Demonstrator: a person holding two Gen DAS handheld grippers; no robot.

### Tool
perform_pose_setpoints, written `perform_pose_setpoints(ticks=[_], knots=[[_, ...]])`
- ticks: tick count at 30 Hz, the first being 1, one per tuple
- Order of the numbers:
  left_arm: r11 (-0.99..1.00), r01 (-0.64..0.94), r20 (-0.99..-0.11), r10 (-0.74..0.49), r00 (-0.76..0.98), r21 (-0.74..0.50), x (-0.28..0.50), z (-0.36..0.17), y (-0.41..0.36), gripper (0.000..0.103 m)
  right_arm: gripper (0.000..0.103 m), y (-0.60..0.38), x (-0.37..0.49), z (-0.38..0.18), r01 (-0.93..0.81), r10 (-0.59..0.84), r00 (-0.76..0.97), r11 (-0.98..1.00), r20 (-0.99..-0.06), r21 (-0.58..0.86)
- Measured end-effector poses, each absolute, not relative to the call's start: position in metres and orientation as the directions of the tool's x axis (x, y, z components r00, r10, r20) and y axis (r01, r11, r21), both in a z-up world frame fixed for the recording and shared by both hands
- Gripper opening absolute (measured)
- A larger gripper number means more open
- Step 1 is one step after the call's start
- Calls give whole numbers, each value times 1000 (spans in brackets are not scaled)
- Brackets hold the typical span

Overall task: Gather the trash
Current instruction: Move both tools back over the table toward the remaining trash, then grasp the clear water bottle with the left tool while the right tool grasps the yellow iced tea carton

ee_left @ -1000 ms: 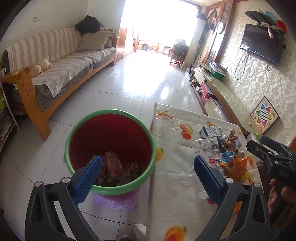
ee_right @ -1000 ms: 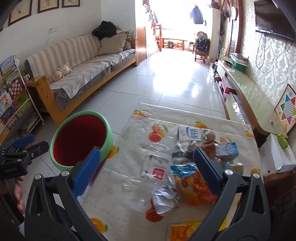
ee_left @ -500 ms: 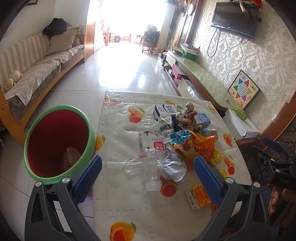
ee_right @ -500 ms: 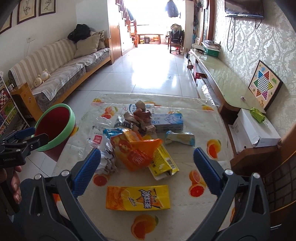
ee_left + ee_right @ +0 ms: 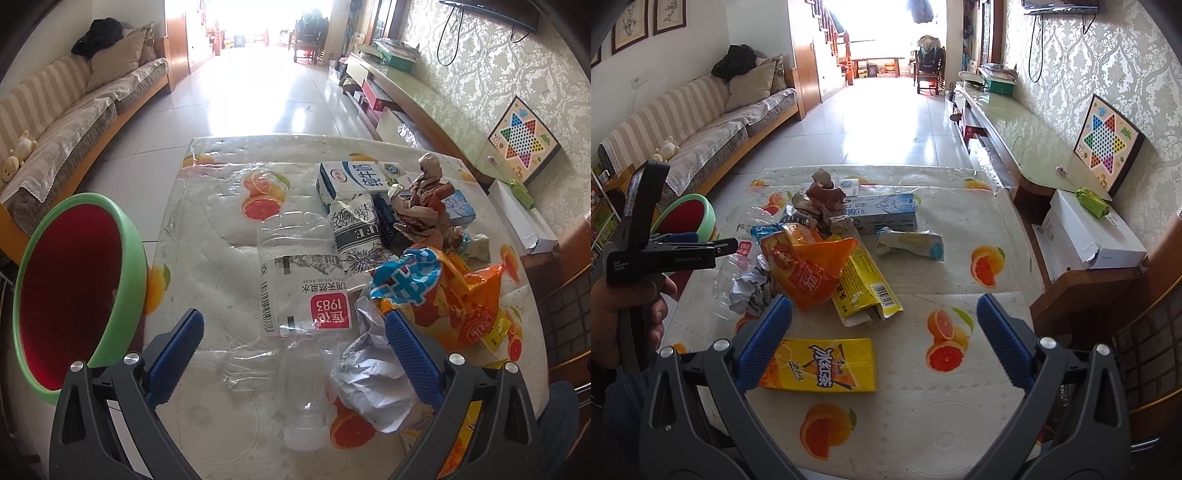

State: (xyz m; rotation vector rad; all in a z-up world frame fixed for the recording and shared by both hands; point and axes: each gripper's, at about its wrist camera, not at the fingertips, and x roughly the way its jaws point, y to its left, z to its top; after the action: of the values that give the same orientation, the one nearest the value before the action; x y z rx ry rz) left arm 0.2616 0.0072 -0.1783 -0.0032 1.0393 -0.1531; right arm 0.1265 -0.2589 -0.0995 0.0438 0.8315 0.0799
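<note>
Trash is heaped on a table with an orange-print cover [image 5: 221, 229]. In the left wrist view a crushed clear bottle [image 5: 303, 295] lies between my open left gripper [image 5: 293, 354] fingers, with crumpled white paper [image 5: 369, 384] beside it and an orange snack bag [image 5: 461, 299] to the right. The green-rimmed red bin [image 5: 74, 288] stands left of the table. My right gripper [image 5: 884, 343] is open above a flat yellow drink carton [image 5: 820, 365], holding nothing. Farther off lie a yellow carton [image 5: 864, 291], the orange bag [image 5: 809, 269] and a blue milk box [image 5: 886, 214].
A white box [image 5: 1086, 229] rests on a wooden stand right of the table. A low cabinet [image 5: 1015, 125] runs along the right wall, a striped sofa [image 5: 701, 129] along the left. A hand [image 5: 628, 306] grips the left tool at the table's left edge.
The left gripper swung from over the bin to over the table and closed in on the clear bottle. The right gripper shifted right and lower, toward the flat yellow carton.
</note>
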Motion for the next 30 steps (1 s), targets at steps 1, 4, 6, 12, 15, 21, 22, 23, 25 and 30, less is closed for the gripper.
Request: perform_pose_setpoints(ticks=[1,4,6,12,15,21,22,23,25,30], knots=[[990,126,-866,-113,486,-59,266,-183,4,93,98,-262,128,-102,-47,87,668,996,-739,76],[992,127,-884,-78,462,-21,274,-194,1,89,99,-267,131,-109,-34,86,661,996,-746,84],[992,122,-889,-80,451,-28,276,-198,2,89,99,-271,133,-112,-28,84,659,996,-747,87],[993,110,-908,-78,411,-36,287,-213,5,82,98,-274,140,-121,-17,87,650,995,-755,100],[993,110,-914,-84,397,-43,288,-218,4,75,99,-274,143,-124,-19,90,648,995,-756,103],[991,113,-918,-109,380,-71,290,-224,4,59,99,-272,149,-128,-21,86,638,995,-766,94],[991,109,-914,-110,391,-73,289,-221,5,58,99,-272,149,-128,-21,89,635,995,-767,98],[992,104,-909,-105,403,-68,286,-218,7,58,99,-272,150,-129,-24,93,633,995,-769,101],[993,93,-901,-100,422,-67,282,-212,12,58,99,-269,152,-131,-42,106,626,994,-772,103],[995,84,-884,-87,460,-54,270,-195,29,58,99,-249,148,-137,-146,187,606,982,-773,124]])
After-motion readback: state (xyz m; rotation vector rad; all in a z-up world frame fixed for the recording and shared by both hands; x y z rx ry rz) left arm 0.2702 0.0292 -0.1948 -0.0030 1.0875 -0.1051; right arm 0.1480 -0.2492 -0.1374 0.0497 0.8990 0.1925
